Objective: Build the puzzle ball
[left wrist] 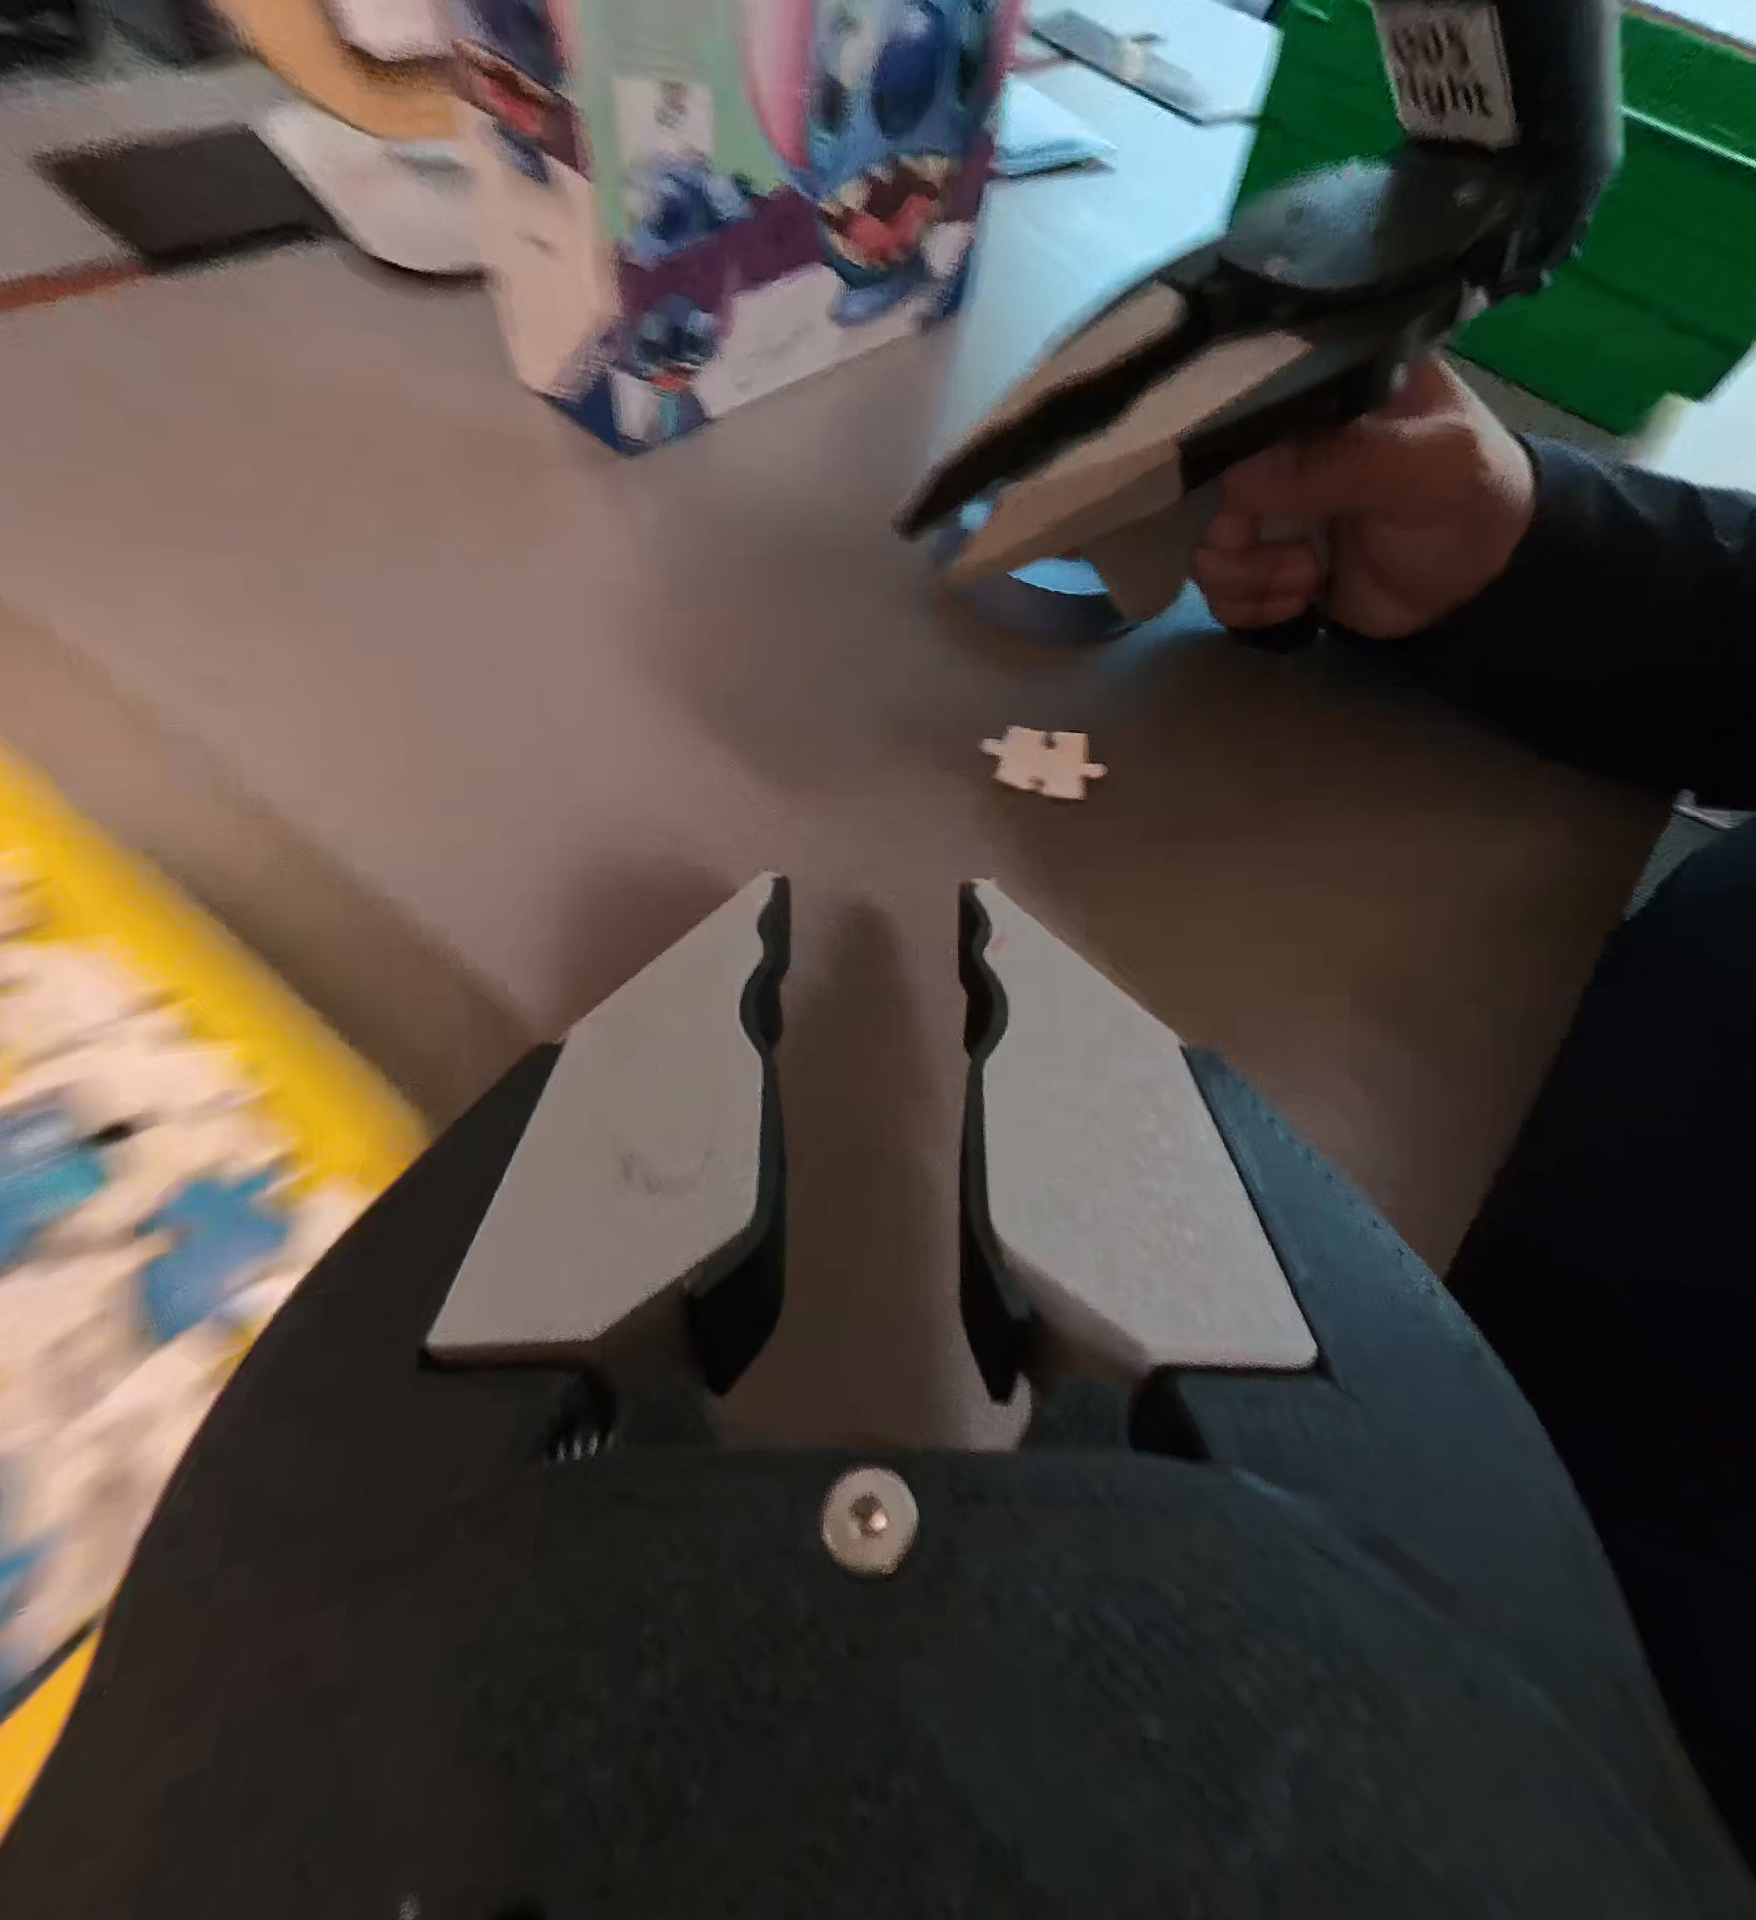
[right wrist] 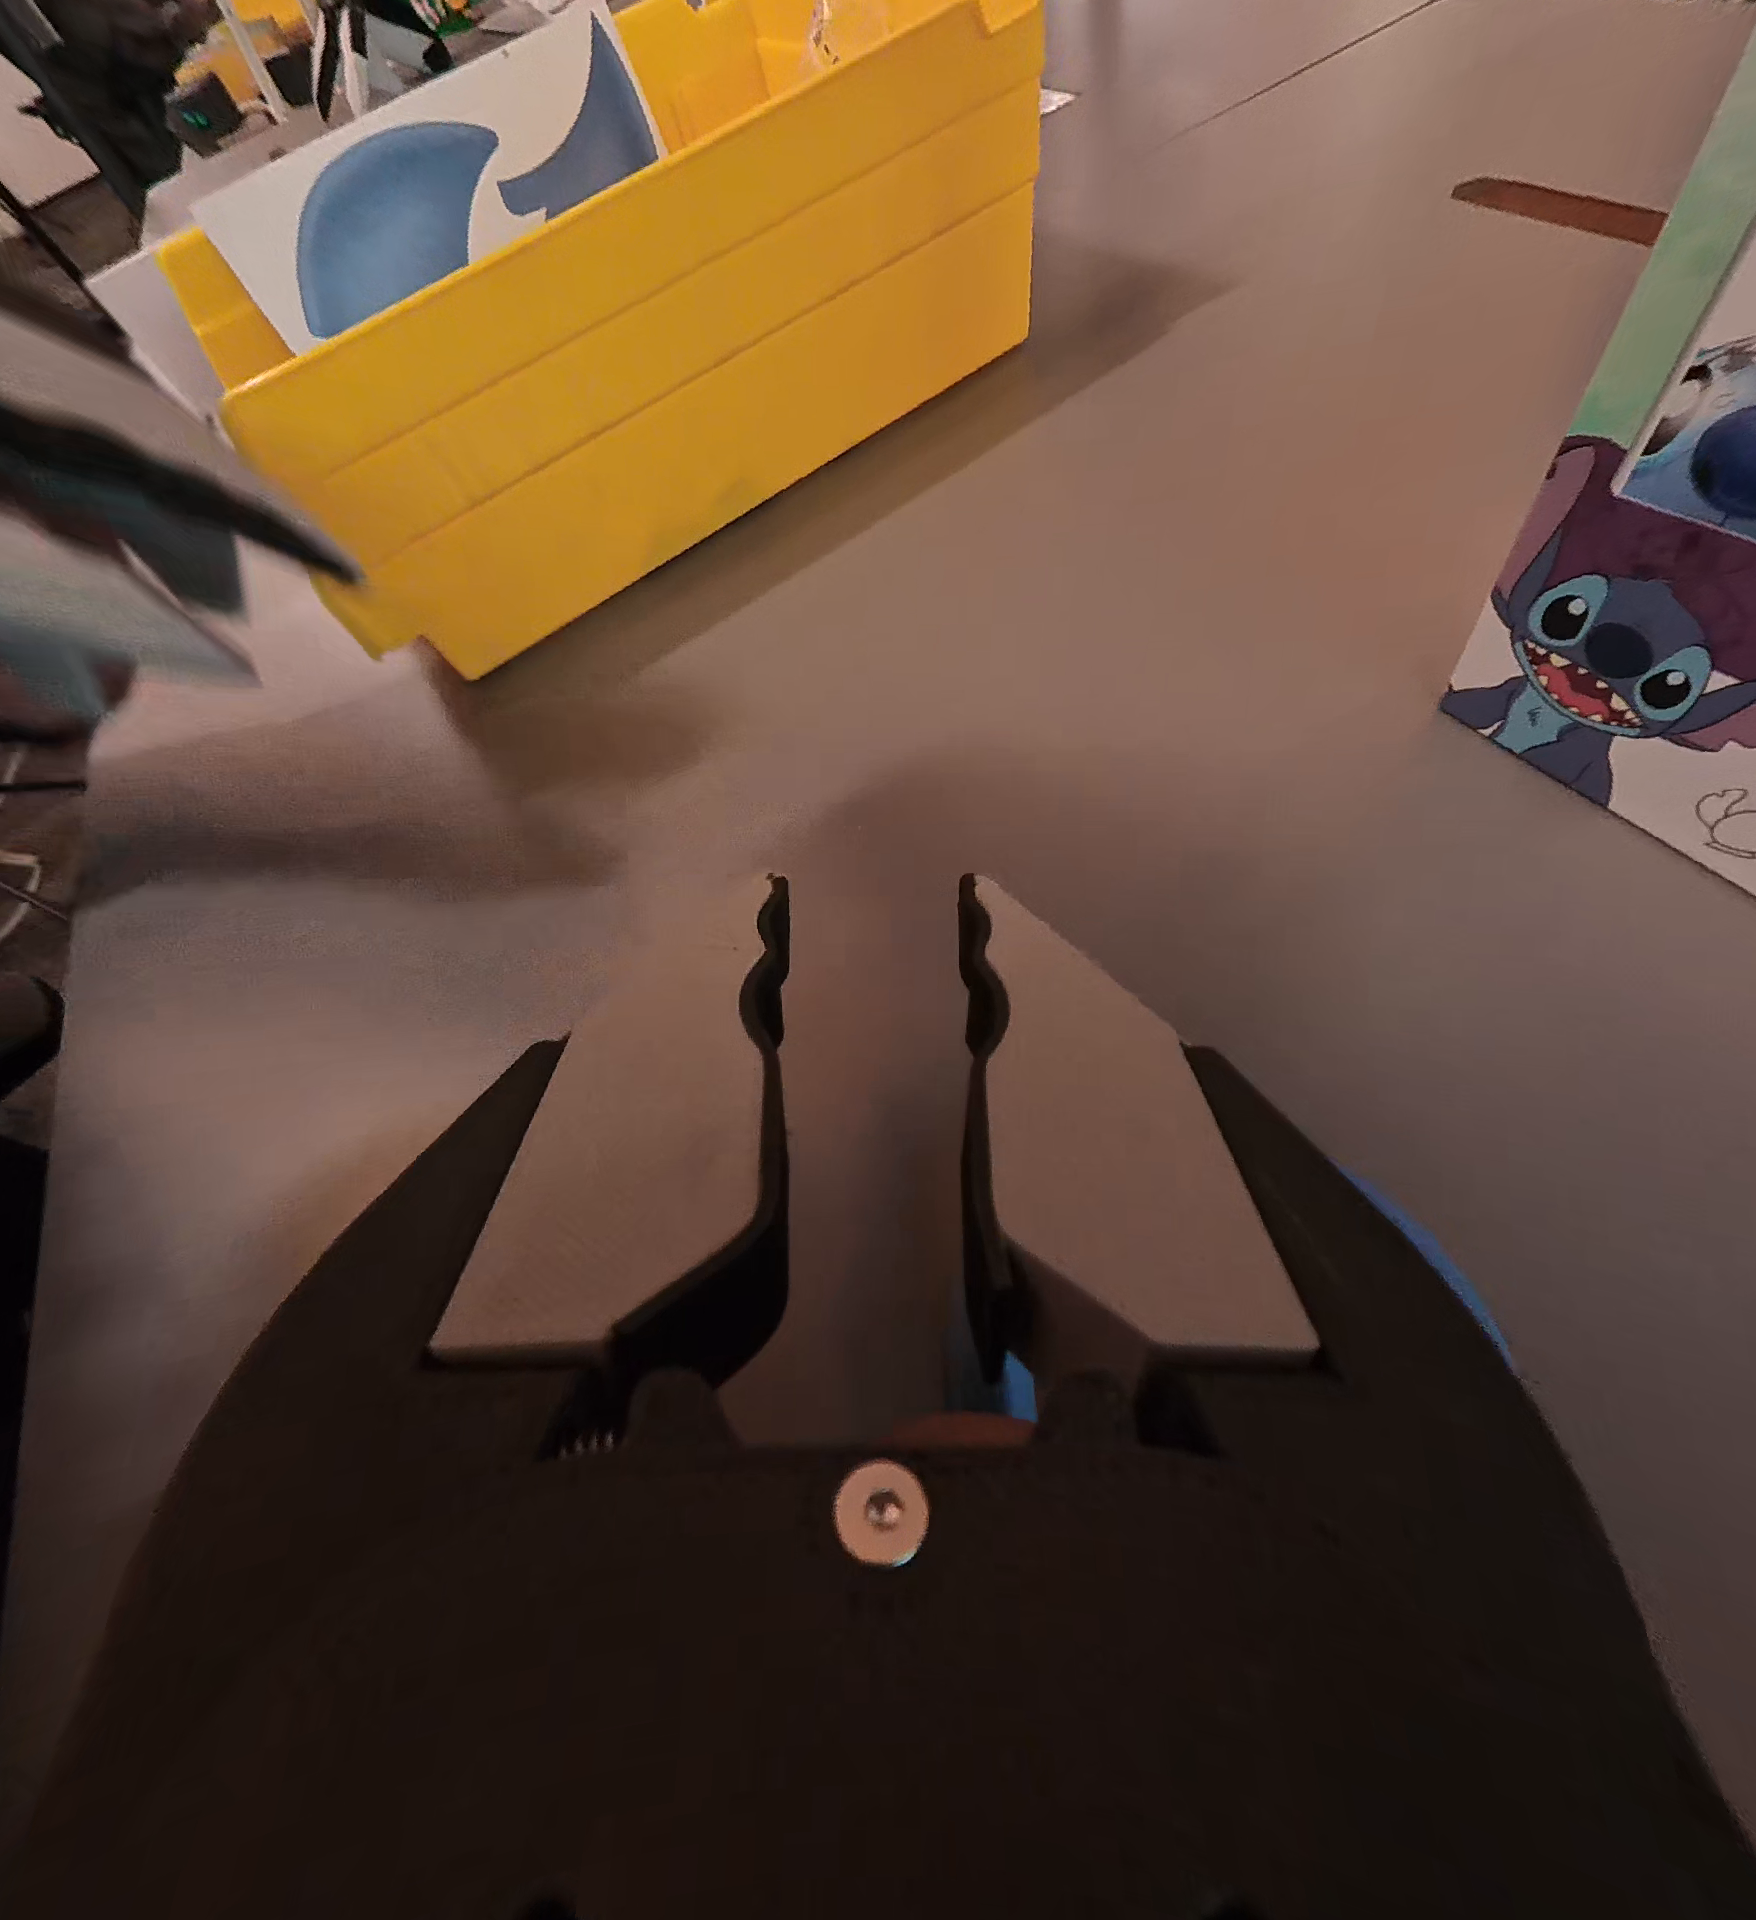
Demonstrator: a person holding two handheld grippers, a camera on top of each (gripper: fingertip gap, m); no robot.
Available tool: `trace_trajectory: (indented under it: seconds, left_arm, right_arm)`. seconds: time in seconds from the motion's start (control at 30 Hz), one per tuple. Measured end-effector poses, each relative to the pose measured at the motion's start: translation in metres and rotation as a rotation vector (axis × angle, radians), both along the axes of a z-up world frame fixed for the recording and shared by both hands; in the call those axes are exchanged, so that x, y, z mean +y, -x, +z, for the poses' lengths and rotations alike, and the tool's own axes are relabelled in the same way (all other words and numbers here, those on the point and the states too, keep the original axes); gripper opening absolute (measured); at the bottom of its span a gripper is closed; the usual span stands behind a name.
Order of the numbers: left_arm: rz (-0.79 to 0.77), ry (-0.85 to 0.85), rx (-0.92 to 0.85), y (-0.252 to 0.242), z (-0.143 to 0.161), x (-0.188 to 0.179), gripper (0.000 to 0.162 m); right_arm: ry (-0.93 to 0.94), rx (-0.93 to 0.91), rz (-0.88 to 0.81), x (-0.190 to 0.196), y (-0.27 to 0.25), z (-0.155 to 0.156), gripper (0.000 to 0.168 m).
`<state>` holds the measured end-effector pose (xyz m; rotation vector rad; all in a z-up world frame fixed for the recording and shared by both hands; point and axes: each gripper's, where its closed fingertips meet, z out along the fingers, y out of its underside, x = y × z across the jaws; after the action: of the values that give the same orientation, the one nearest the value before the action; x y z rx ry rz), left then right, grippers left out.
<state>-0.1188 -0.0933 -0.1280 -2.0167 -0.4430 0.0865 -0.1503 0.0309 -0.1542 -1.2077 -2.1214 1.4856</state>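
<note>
Two joined white puzzle pieces (left wrist: pixel 1042 762) lie face down on the grey table (left wrist: pixel 541 644), ahead and slightly right of my left gripper (left wrist: pixel 874 894), which is open and empty above the table. My right gripper (right wrist: pixel 869 894) is open and empty too; in the left wrist view it (left wrist: pixel 941 540) hovers over a blue curved stand or ring (left wrist: pixel 1050 608) beyond the pieces. That blue thing shows under the right gripper's body (right wrist: pixel 1435 1278). The yellow bin (right wrist: pixel 645 395) holds blurred blue and white puzzle pieces (left wrist: pixel 74 1195) and a white sheet with blue ear shapes (right wrist: pixel 417 218).
The cartoon puzzle box (left wrist: pixel 739 208) stands upright at the back of the table, also at the right edge of the right wrist view (right wrist: pixel 1684 582). A green bin (left wrist: pixel 1684 239) stands at the far right. The left gripper (right wrist: pixel 126 499) shows blurred at left. A person's dark sleeve (left wrist: pixel 1684 644) crosses the table edge. Tip to tip, the grippers are about 15 cm apart.
</note>
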Motion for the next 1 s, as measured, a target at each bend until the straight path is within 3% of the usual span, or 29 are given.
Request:
trace_trajectory:
  seconds: [0.17,0.3,0.4,0.53,0.63,0.77,1.0]
  left_arm:
    - [0.262,0.074,0.083,0.066,0.065,-0.119,0.033]
    - [0.443,0.283,0.094,0.132,0.057,-0.183,0.034]
    - [0.403,0.405,-0.014,0.150,0.027,-0.181,0.034]
    - [0.373,0.702,-0.032,0.164,-0.021,-0.186,0.033]
    - [0.350,0.830,-0.062,0.163,-0.045,-0.188,0.033]
    - [0.353,0.932,-0.054,0.165,-0.060,-0.193,0.033]
    - [0.389,1.014,-0.016,0.180,-0.069,-0.200,0.012]
  right_arm:
    - [0.008,-0.022,0.015,-0.003,0.000,-0.004,0.029]
    - [-0.021,0.000,0.011,-0.003,0.001,-0.003,0.029]
    - [-0.035,0.013,0.013,-0.004,0.000,-0.002,0.029]
    - [-0.027,0.013,0.021,-0.005,-0.002,0.000,0.029]
    - [-0.016,0.014,0.030,-0.007,-0.004,0.003,0.029]
    - [-0.014,0.023,0.041,-0.009,-0.007,0.006,0.029]
    - [-0.012,0.041,0.052,-0.013,-0.010,0.012,0.029]
